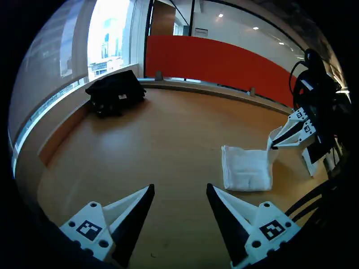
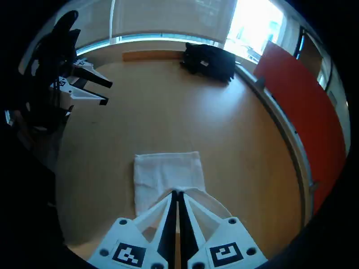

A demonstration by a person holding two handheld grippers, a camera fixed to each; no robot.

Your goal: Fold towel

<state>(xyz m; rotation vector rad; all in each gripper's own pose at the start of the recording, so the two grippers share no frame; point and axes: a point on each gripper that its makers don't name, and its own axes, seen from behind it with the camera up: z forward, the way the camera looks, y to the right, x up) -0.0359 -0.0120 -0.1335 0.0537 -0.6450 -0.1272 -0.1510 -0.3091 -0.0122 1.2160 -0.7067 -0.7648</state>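
Observation:
A white towel (image 1: pixel 247 168), folded into a small rectangle, lies flat on the wooden table (image 1: pixel 170 134). Its right edge is lifted to my right gripper (image 1: pixel 273 144), which is shut on that edge. In the right gripper view the same towel (image 2: pixel 166 172) lies just ahead, and its near edge curls up around the closed tips of my right gripper (image 2: pixel 176 195). My left gripper (image 1: pixel 179 190) stands open over bare wood, left of the towel and apart from it, with nothing between its fingers. It also appears far off as the left gripper (image 2: pixel 105 92), held by a person in dark clothes.
A black bag (image 1: pixel 116 92) sits at the table's far corner by the window, seen again as the black bag (image 2: pixel 211 60). A red wall panel (image 1: pixel 215 62) runs behind the table's far edge. A raised ledge (image 1: pixel 58 134) borders the window side.

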